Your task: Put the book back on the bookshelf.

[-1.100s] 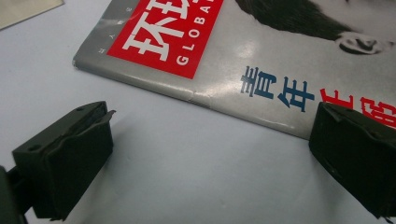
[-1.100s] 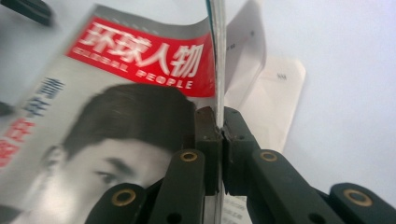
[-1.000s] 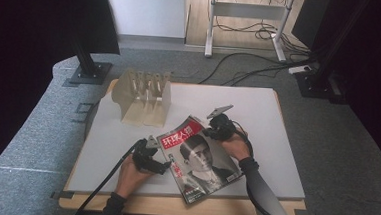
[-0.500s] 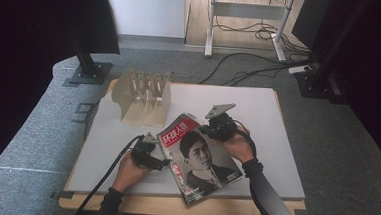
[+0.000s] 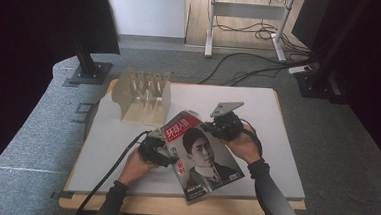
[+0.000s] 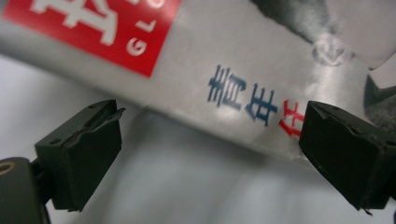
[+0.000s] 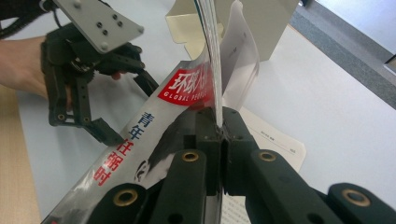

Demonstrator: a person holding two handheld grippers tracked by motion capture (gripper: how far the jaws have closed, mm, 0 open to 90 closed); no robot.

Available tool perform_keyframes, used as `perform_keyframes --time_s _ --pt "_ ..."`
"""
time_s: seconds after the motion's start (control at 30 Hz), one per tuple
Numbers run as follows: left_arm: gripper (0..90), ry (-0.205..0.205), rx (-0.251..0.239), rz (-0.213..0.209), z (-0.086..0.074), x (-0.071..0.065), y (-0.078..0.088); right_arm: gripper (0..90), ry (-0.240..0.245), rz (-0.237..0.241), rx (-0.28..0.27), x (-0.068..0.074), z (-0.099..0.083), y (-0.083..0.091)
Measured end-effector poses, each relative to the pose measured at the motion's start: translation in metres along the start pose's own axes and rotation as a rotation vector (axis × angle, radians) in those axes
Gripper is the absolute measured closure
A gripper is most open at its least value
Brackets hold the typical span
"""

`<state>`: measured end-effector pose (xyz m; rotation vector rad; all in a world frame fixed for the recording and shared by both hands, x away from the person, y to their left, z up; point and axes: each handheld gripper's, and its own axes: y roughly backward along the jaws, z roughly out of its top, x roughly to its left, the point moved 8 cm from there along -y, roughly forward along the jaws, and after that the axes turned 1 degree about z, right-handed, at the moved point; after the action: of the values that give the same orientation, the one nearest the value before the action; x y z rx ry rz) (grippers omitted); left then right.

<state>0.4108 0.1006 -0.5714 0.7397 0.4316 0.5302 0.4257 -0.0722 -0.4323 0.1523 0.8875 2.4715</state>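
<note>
Two hand-held grippers are working on one magazine (image 5: 200, 155) over the white bench (image 5: 276, 143). The right hand-held gripper (image 7: 219, 133) is clamping the magazine's edge, its black jaws pressed together on the thin stack of pages, which are rising upright out of them in the right gripper view. In the high view the right hand-held gripper (image 5: 216, 130) is sitting at the magazine's far right edge, with its grey three-cornered plate (image 5: 226, 108) tilting above it, and the magazine is lying slantwise near the front middle of the bench, cover up, showing a red title block and a portrait. That held edge is being carried clear of the bench surface while the near corner is reaching toward the bench's front edge. The left hand-held gripper (image 6: 210, 154) is standing wide, its jaws having just been closing slightly, with the magazine's glossy edge hanging just beyond the tips and nothing pressed between the pads (image 6: 79, 154). In the high view the left hand-held gripper (image 5: 159, 153) is resting just beside the magazine's left edge, its cable (image 5: 109, 175) trailing back toward the front of the bench. A pale slotted file rack (image 5: 144, 97) is standing at the far left of the bench, well apart from both hands. A printed sheet (image 7: 275, 137) is lying flat on the bench under the lifted magazine in the right gripper view.
</note>
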Motion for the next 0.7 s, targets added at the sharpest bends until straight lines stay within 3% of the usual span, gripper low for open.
perform_keyframes --time_s 0.13,0.3,0.43,0.6,0.7 --pt "7.0 0.009 -0.019 -0.022 0.007 -0.002 0.001 86.4 -0.002 0.004 -0.008 -0.001 -0.001 0.001" --pt "8.8 -0.013 -0.057 0.008 0.018 -0.005 0.010 86.4 -0.020 0.006 -0.027 -0.004 0.000 0.005" --pt "14.4 -0.026 -0.119 0.023 0.031 -0.007 0.022 86.3 -0.025 -0.001 -0.033 -0.006 0.001 0.008" --pt "19.9 -0.049 -0.119 0.079 0.039 -0.007 0.029 86.3 -0.027 -0.005 -0.039 -0.007 0.002 0.009" --pt "25.7 -0.061 -0.094 0.115 0.040 -0.004 0.031 86.3 -0.028 -0.004 -0.047 -0.007 0.004 0.010"
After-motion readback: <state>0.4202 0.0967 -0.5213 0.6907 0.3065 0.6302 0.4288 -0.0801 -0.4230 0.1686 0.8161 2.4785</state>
